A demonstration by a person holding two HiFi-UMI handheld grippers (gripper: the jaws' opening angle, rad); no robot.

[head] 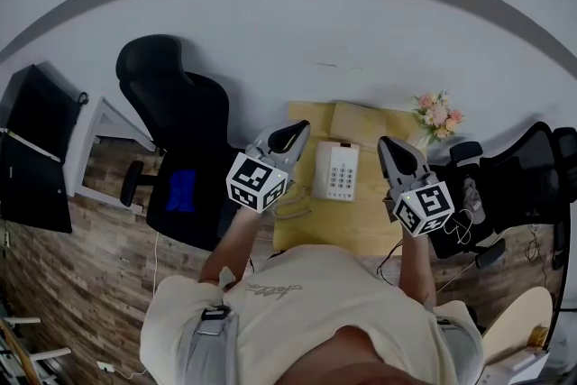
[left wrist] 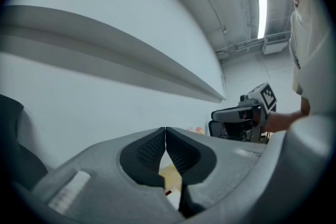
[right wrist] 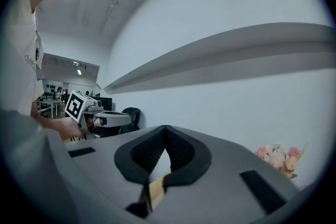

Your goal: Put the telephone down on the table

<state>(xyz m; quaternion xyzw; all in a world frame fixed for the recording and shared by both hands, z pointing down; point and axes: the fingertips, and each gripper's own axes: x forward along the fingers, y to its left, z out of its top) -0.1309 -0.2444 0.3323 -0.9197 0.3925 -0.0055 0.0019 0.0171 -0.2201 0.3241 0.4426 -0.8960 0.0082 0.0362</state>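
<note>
A white desk telephone (head: 335,170) with a keypad lies flat on the yellow table (head: 361,230), its coiled cord (head: 290,208) trailing off at its left. My left gripper (head: 296,132) hovers just left of the phone, shut and empty. My right gripper (head: 390,147) hovers just right of the phone, also shut with nothing in it. In the left gripper view the left gripper (left wrist: 166,131) has its dark pads pressed together, and the right gripper (left wrist: 247,112) shows across from it. The right gripper view shows the right gripper (right wrist: 165,131) shut and the left gripper (right wrist: 97,118) opposite.
A small bunch of pink flowers (head: 437,114) stands at the table's far right corner, against the white wall. One black office chair (head: 176,158) stands left of the table and another (head: 514,176) right of it. A dark monitor (head: 36,149) is at the far left.
</note>
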